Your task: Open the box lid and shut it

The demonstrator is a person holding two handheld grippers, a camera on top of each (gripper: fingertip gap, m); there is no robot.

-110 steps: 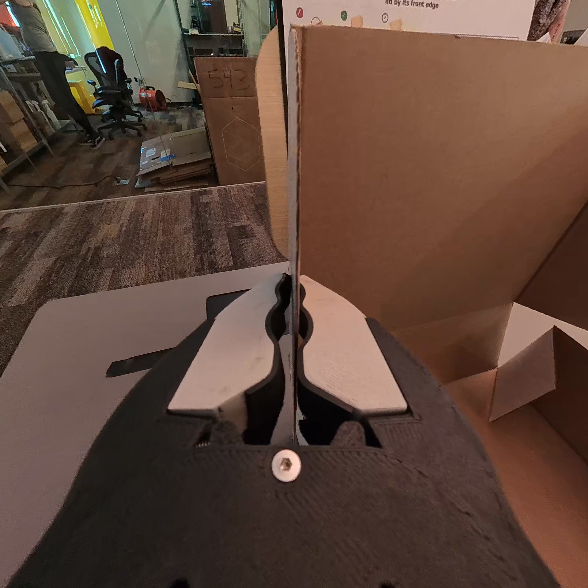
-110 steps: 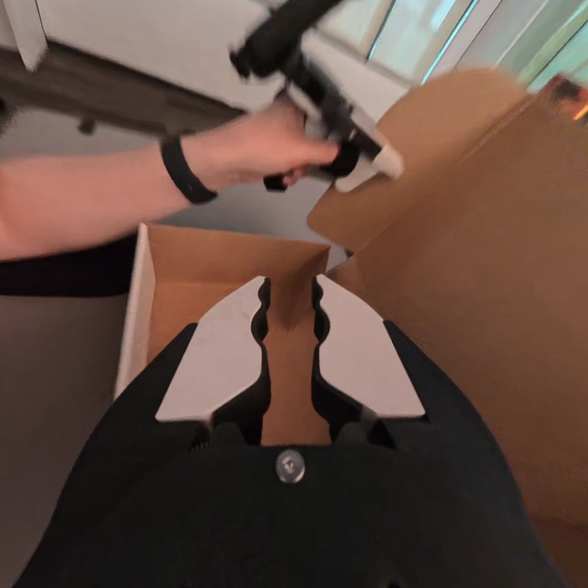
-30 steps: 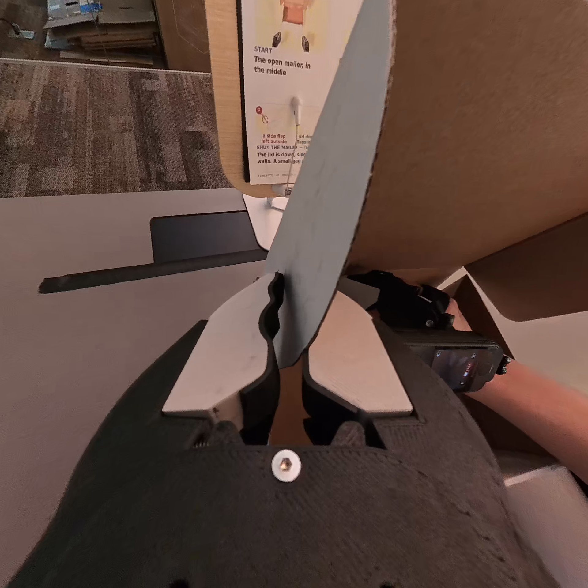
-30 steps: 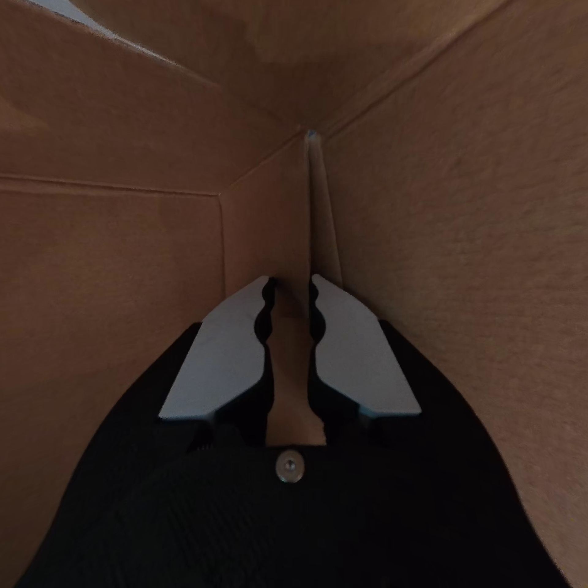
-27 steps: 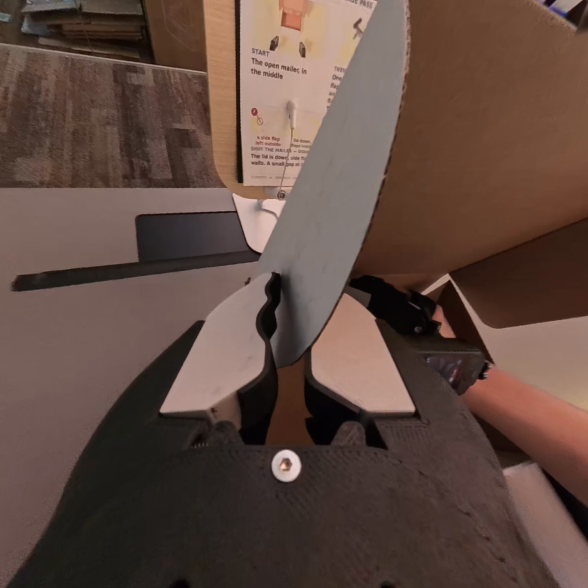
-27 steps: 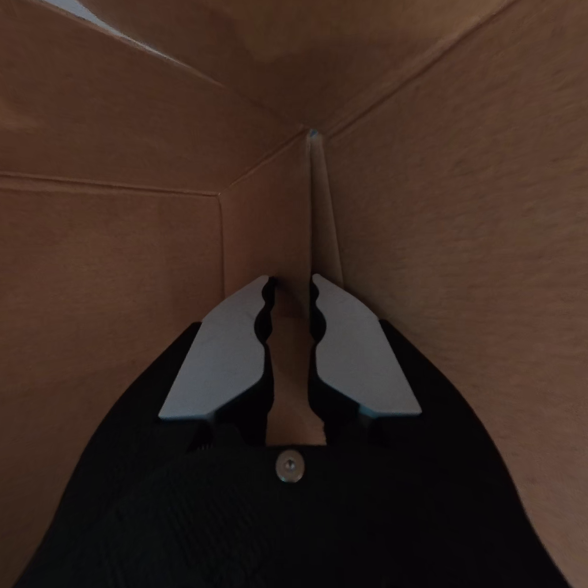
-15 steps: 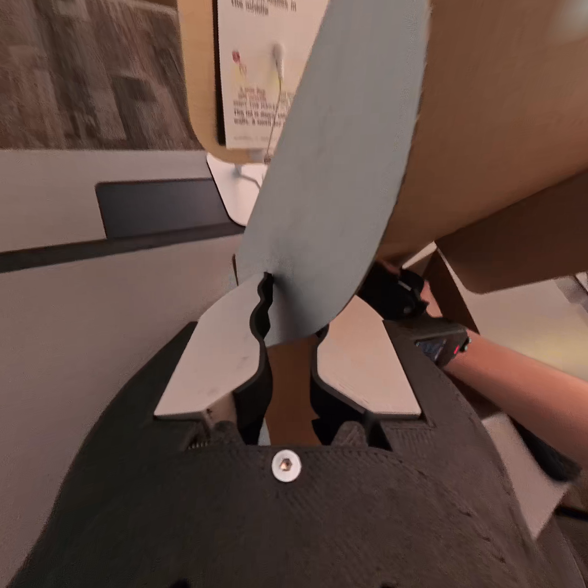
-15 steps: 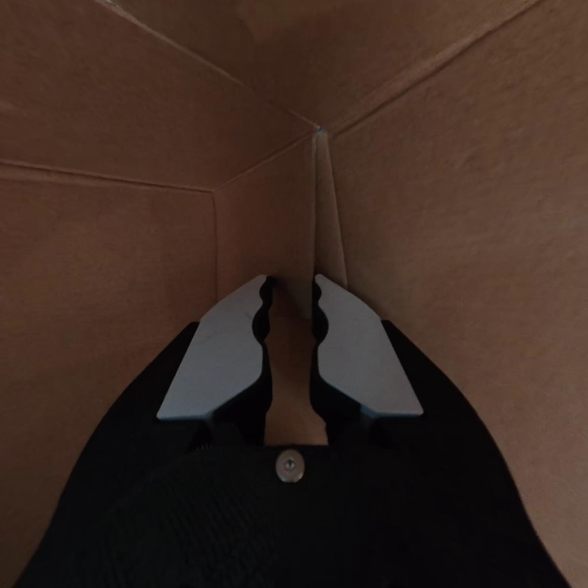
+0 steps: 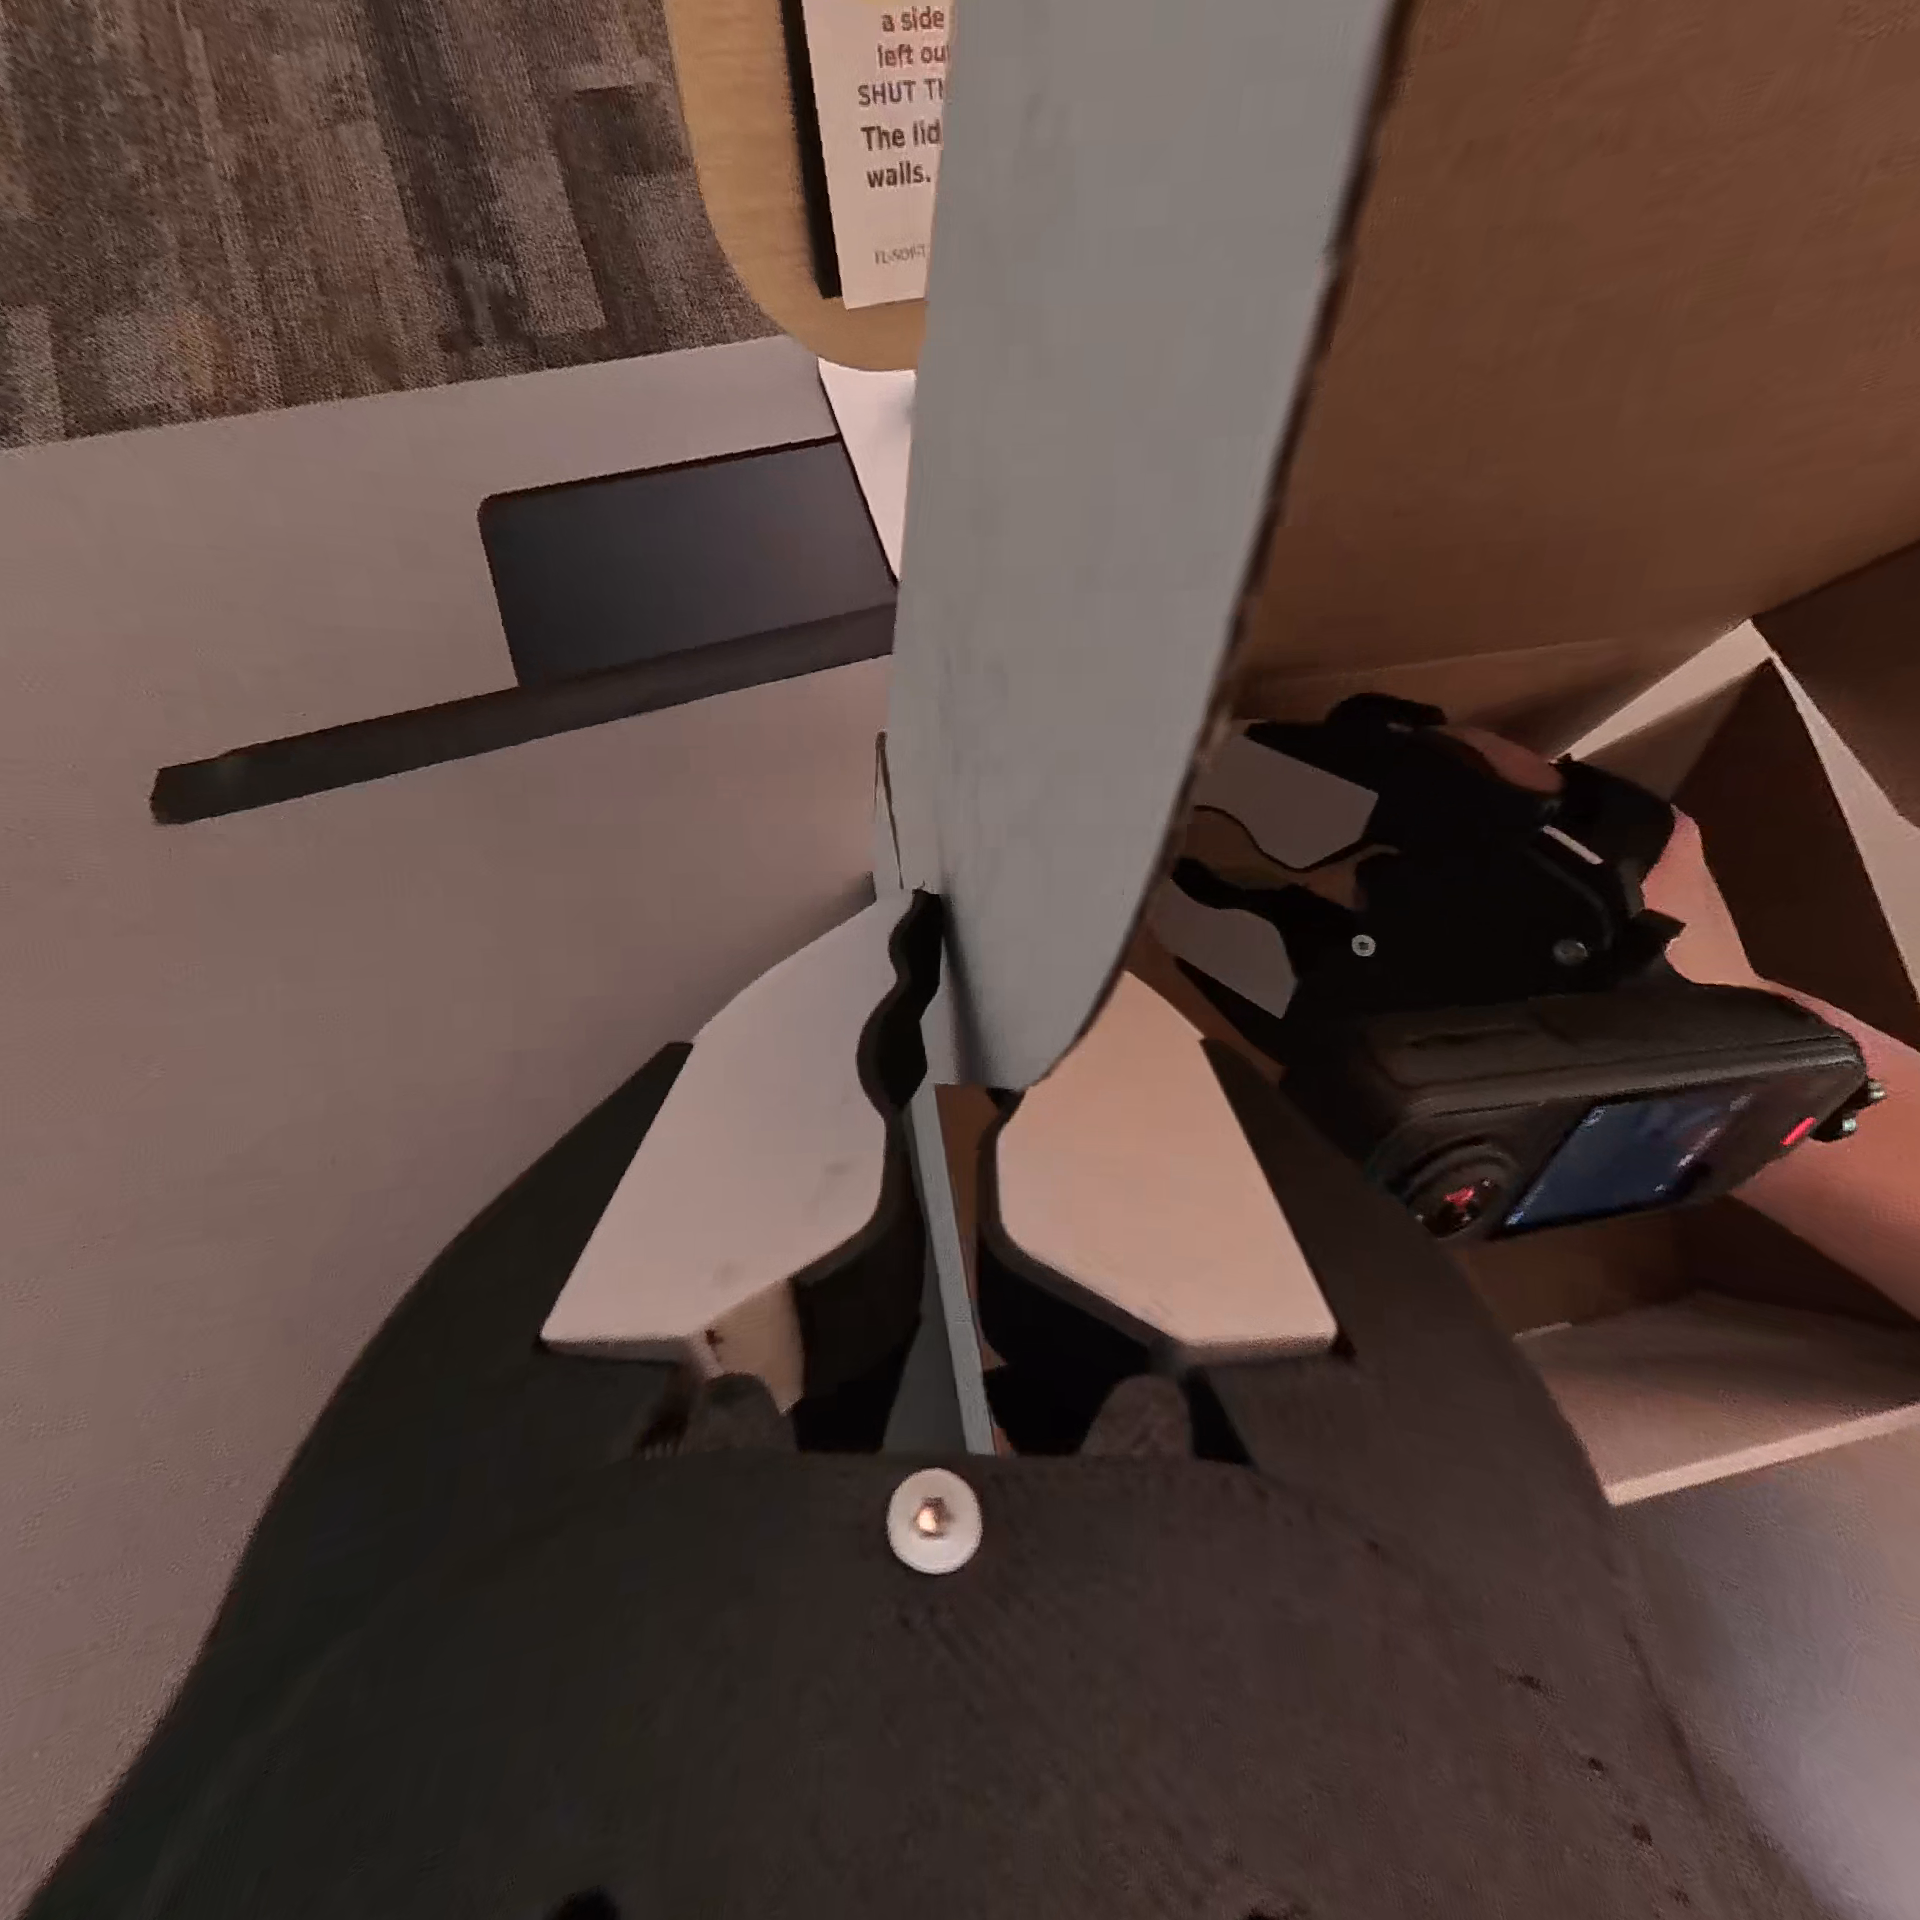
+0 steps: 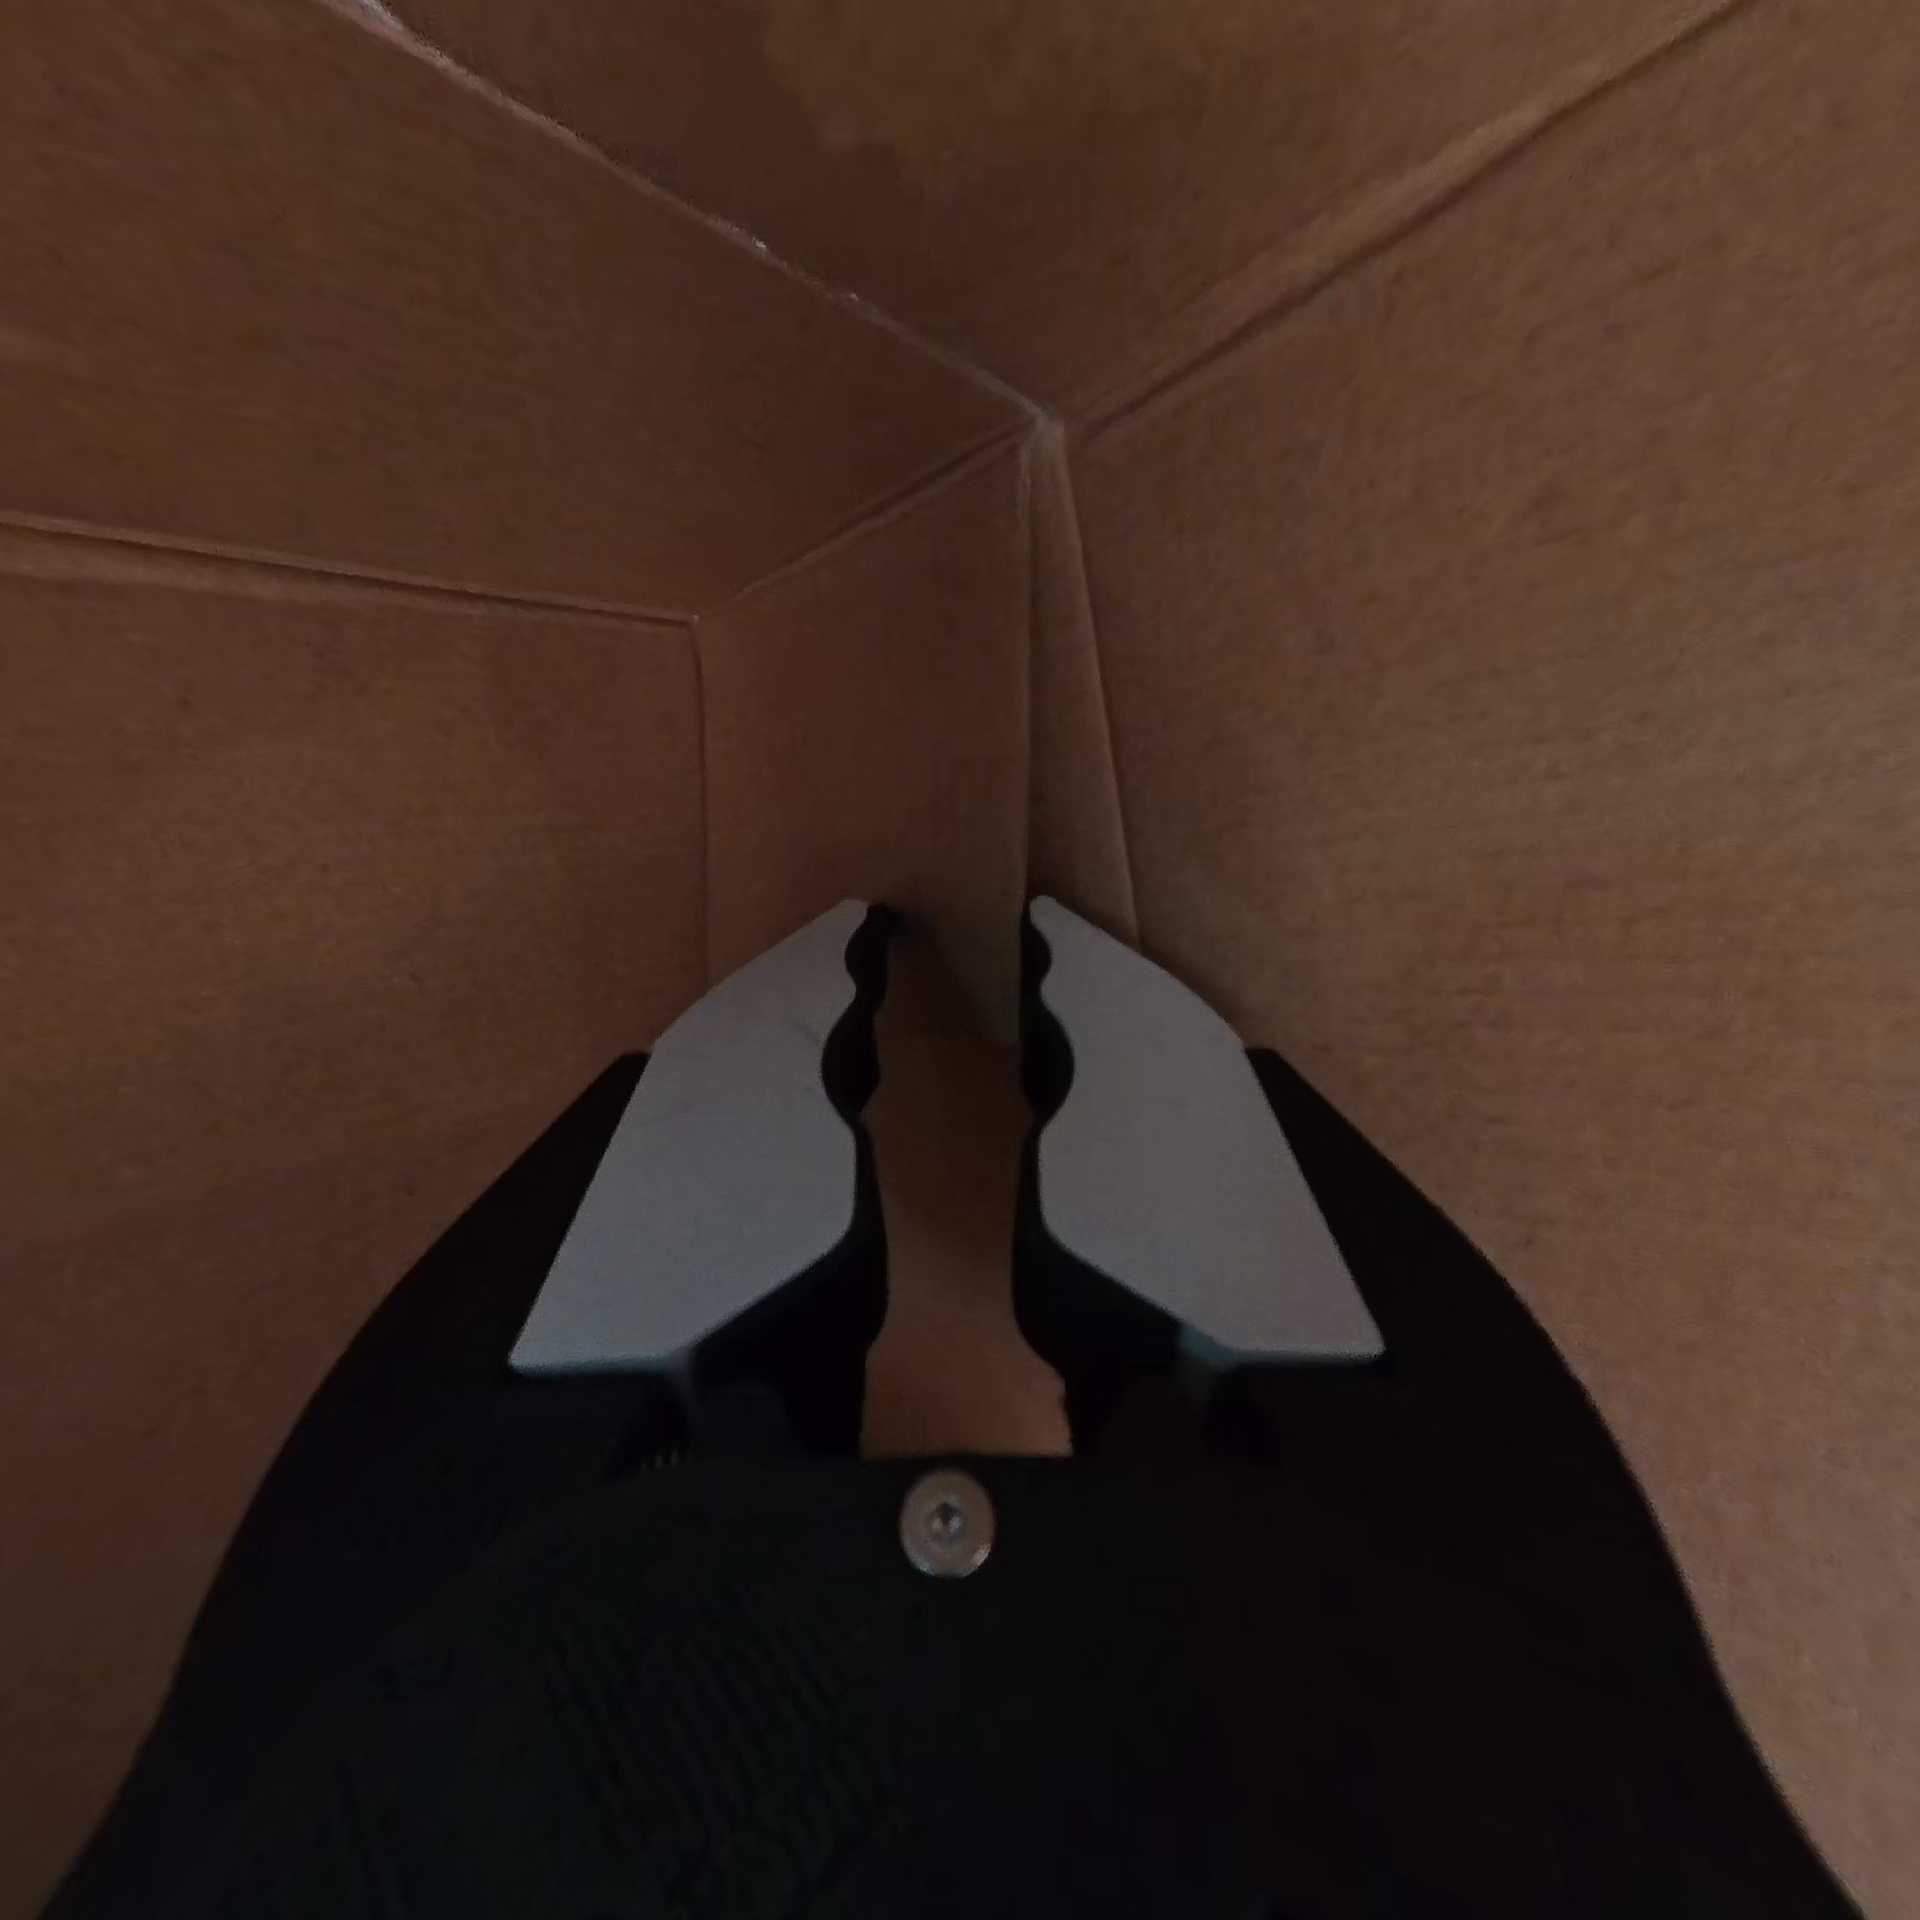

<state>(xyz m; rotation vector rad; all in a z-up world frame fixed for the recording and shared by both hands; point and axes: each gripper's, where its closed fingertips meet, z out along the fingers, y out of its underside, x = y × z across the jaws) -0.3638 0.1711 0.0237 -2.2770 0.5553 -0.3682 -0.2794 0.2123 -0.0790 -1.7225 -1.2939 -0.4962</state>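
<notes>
The cardboard box lid (image 9: 1610,312) stands raised, brown inside. Its side flap (image 9: 1091,520), grey-white outside, hangs down at the left. My left gripper (image 9: 961,997) is shut on the lower end of this flap, which runs between the fingers. My right gripper (image 10: 954,914) is inside the box, pointing into a brown inner corner (image 10: 1039,623). Its fingers stand slightly apart with nothing between them. It also shows in the left wrist view (image 9: 1236,883), under the lid, held by a hand.
The box sits on a grey table (image 9: 312,1039) with a black recessed slot (image 9: 675,582). A wooden board with a printed sheet (image 9: 883,156) stands behind. The box's white front wall (image 9: 1714,1392) is at the right. A forearm (image 9: 1818,1195) reaches into the box. Carpet (image 9: 312,208) lies beyond.
The flap has slid deeper between my left fingers and the lid has tilted. My right gripper has stayed in the box corner, shifted slightly, with the same gap.
</notes>
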